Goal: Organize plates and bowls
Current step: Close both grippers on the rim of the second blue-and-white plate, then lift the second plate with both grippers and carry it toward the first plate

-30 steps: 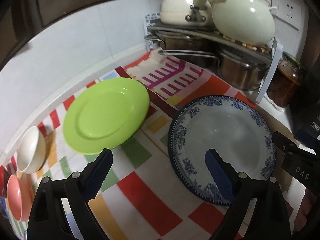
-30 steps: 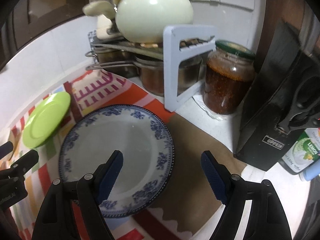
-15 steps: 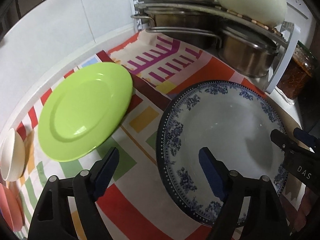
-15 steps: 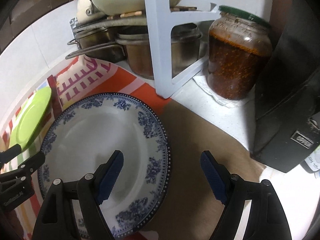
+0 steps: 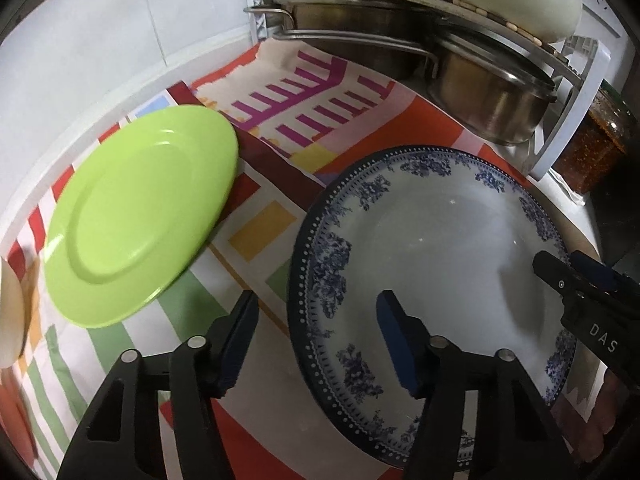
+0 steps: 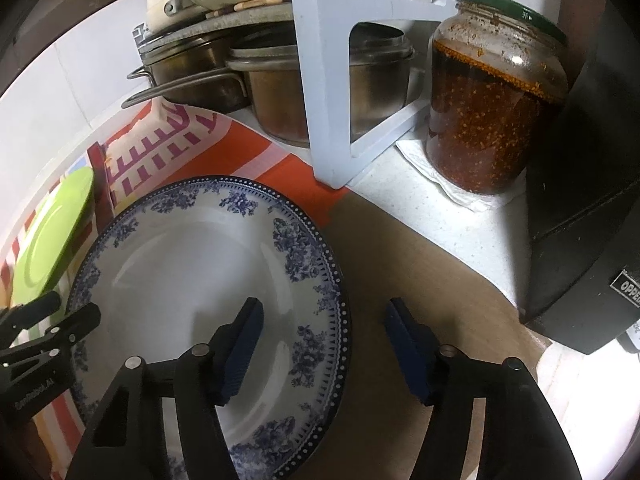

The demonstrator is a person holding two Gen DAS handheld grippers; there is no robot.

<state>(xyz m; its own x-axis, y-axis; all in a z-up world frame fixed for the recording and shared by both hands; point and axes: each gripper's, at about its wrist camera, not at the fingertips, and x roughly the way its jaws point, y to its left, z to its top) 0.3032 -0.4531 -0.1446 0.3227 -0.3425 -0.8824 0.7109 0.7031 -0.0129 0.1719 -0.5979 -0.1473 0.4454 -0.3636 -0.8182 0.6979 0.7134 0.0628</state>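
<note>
Blue-patterned plate (image 5: 436,240) flat on striped cloth (image 5: 260,236) on desk. Left gripper (image 5: 316,322) straddles its left rim, right gripper (image 6: 324,324) its right rim; fingers of both have just been closing, not yet pressing rim, still apart. Green plate (image 5: 136,216) just left, narrow cloth gap between. Pot rack (image 6: 332,80) and jar (image 6: 496,104) close behind; black box (image 6: 588,240) crowds right. Bare brown mat (image 6: 420,280) beside right rim.

Blue-patterned plate (image 5: 440,232) flat beside green plate (image 5: 136,216) on cloth.
</note>
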